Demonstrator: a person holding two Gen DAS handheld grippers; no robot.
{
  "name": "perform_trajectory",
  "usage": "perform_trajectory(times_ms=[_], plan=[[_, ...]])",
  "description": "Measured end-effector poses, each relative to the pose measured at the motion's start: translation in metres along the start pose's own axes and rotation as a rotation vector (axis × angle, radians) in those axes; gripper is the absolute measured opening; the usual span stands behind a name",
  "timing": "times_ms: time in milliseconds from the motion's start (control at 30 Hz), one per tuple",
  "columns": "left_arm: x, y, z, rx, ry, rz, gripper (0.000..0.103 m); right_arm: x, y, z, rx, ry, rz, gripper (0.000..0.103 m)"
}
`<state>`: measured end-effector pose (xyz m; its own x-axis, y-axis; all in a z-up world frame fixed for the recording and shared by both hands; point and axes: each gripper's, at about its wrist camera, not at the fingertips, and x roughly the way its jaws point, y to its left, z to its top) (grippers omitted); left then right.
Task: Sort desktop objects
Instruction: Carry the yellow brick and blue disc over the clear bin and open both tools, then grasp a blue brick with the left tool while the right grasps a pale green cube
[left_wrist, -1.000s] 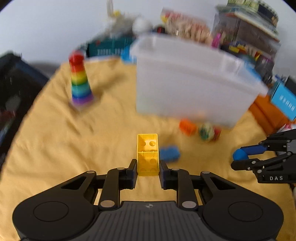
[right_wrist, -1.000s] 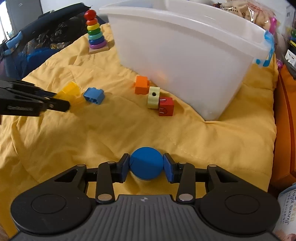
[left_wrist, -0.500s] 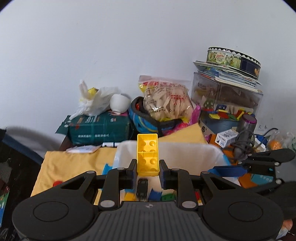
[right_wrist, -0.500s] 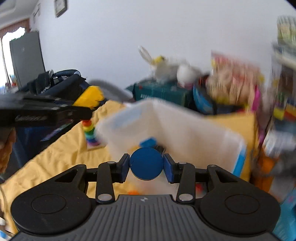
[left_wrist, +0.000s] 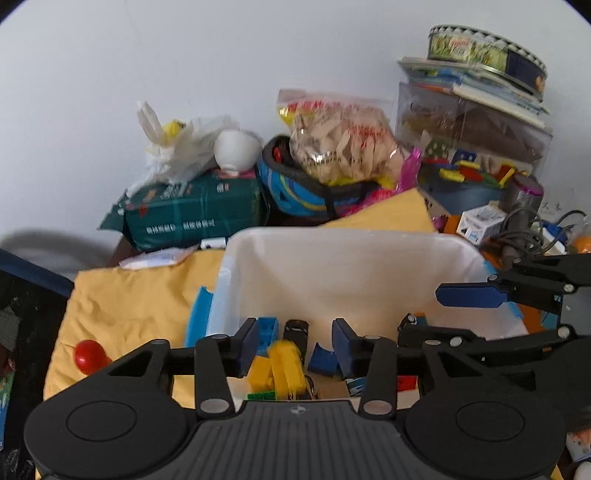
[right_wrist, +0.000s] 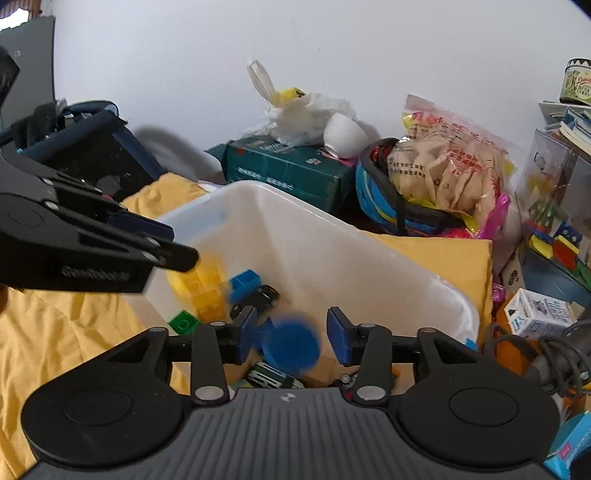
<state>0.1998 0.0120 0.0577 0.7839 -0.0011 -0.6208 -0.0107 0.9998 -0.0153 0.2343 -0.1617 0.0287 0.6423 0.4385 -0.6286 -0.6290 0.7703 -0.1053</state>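
Both grippers hover over the white plastic bin (left_wrist: 332, 266), which also shows in the right wrist view (right_wrist: 332, 251). My left gripper (left_wrist: 293, 341) is open; the yellow brick (left_wrist: 286, 365) is blurred just below its jaws, falling into the bin. My right gripper (right_wrist: 291, 332) is open; the blue disc (right_wrist: 291, 347) is blurred below its jaws, dropping into the bin. Several bricks and a toy car lie inside. The right gripper shows at the right of the left wrist view (left_wrist: 480, 295), the left gripper at the left of the right wrist view (right_wrist: 92, 240).
The bin stands on a yellow cloth (left_wrist: 129, 295). The red top of a ring stacker (left_wrist: 88, 356) shows at left. Behind the bin are a green package (left_wrist: 192, 210), a snack bag (left_wrist: 343, 136) and stacked boxes (left_wrist: 472, 122) against the wall.
Both grippers lifted from the cloth to above the bin, then opened. The yellow brick and the blue disc have left the jaws and are falling.
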Motion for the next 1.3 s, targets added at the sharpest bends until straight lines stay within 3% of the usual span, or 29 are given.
perform_trajectory(times_ms=[33,133,233,333,467,500,633,733,900,1000,1067,1200,1267,1300], plan=[[-0.008,0.000,-0.002,-0.005,-0.024,0.008,0.048,-0.004,0.000,0.000,0.001,-0.012,0.002,0.047],[-0.036,0.003,-0.017,-0.034,-0.087,0.023,0.063,-0.021,0.001,0.002,0.008,-0.055,0.026,0.047],[-0.048,0.004,-0.043,-0.057,-0.078,0.027,0.063,-0.045,0.005,-0.001,0.003,-0.113,0.092,0.046],[-0.037,0.002,-0.079,-0.041,0.010,0.023,0.063,-0.060,0.013,-0.018,-0.009,-0.116,0.182,0.045],[-0.010,-0.004,-0.120,0.005,0.146,-0.015,0.051,-0.042,0.024,-0.054,-0.003,0.004,0.226,0.039],[-0.004,-0.005,-0.125,0.026,0.168,-0.012,0.050,-0.033,0.025,-0.064,0.006,0.048,0.227,0.033],[0.016,0.001,-0.130,0.019,0.191,-0.041,0.049,-0.006,0.027,-0.097,0.031,0.162,0.188,0.029],[0.032,0.003,-0.129,0.033,0.222,-0.069,0.036,0.000,0.026,-0.104,0.051,0.179,0.182,0.029],[0.027,-0.004,-0.141,0.079,0.244,-0.132,0.035,0.006,0.022,-0.103,0.067,0.172,0.151,0.029],[0.020,-0.013,-0.153,0.118,0.248,-0.133,0.035,0.014,0.021,-0.101,0.071,0.160,0.142,0.029],[0.019,-0.014,-0.161,0.100,0.272,-0.158,0.031,0.024,0.023,-0.100,0.064,0.163,0.146,0.029],[0.012,-0.017,-0.168,0.101,0.246,-0.160,0.029,0.045,0.032,-0.095,0.011,0.183,0.144,0.029],[0.007,-0.017,-0.167,0.077,0.232,-0.171,0.028,0.053,0.035,-0.095,-0.010,0.197,0.130,0.025],[0.004,-0.018,-0.166,0.070,0.224,-0.173,0.028,0.055,0.035,-0.094,-0.022,0.205,0.122,0.017]])
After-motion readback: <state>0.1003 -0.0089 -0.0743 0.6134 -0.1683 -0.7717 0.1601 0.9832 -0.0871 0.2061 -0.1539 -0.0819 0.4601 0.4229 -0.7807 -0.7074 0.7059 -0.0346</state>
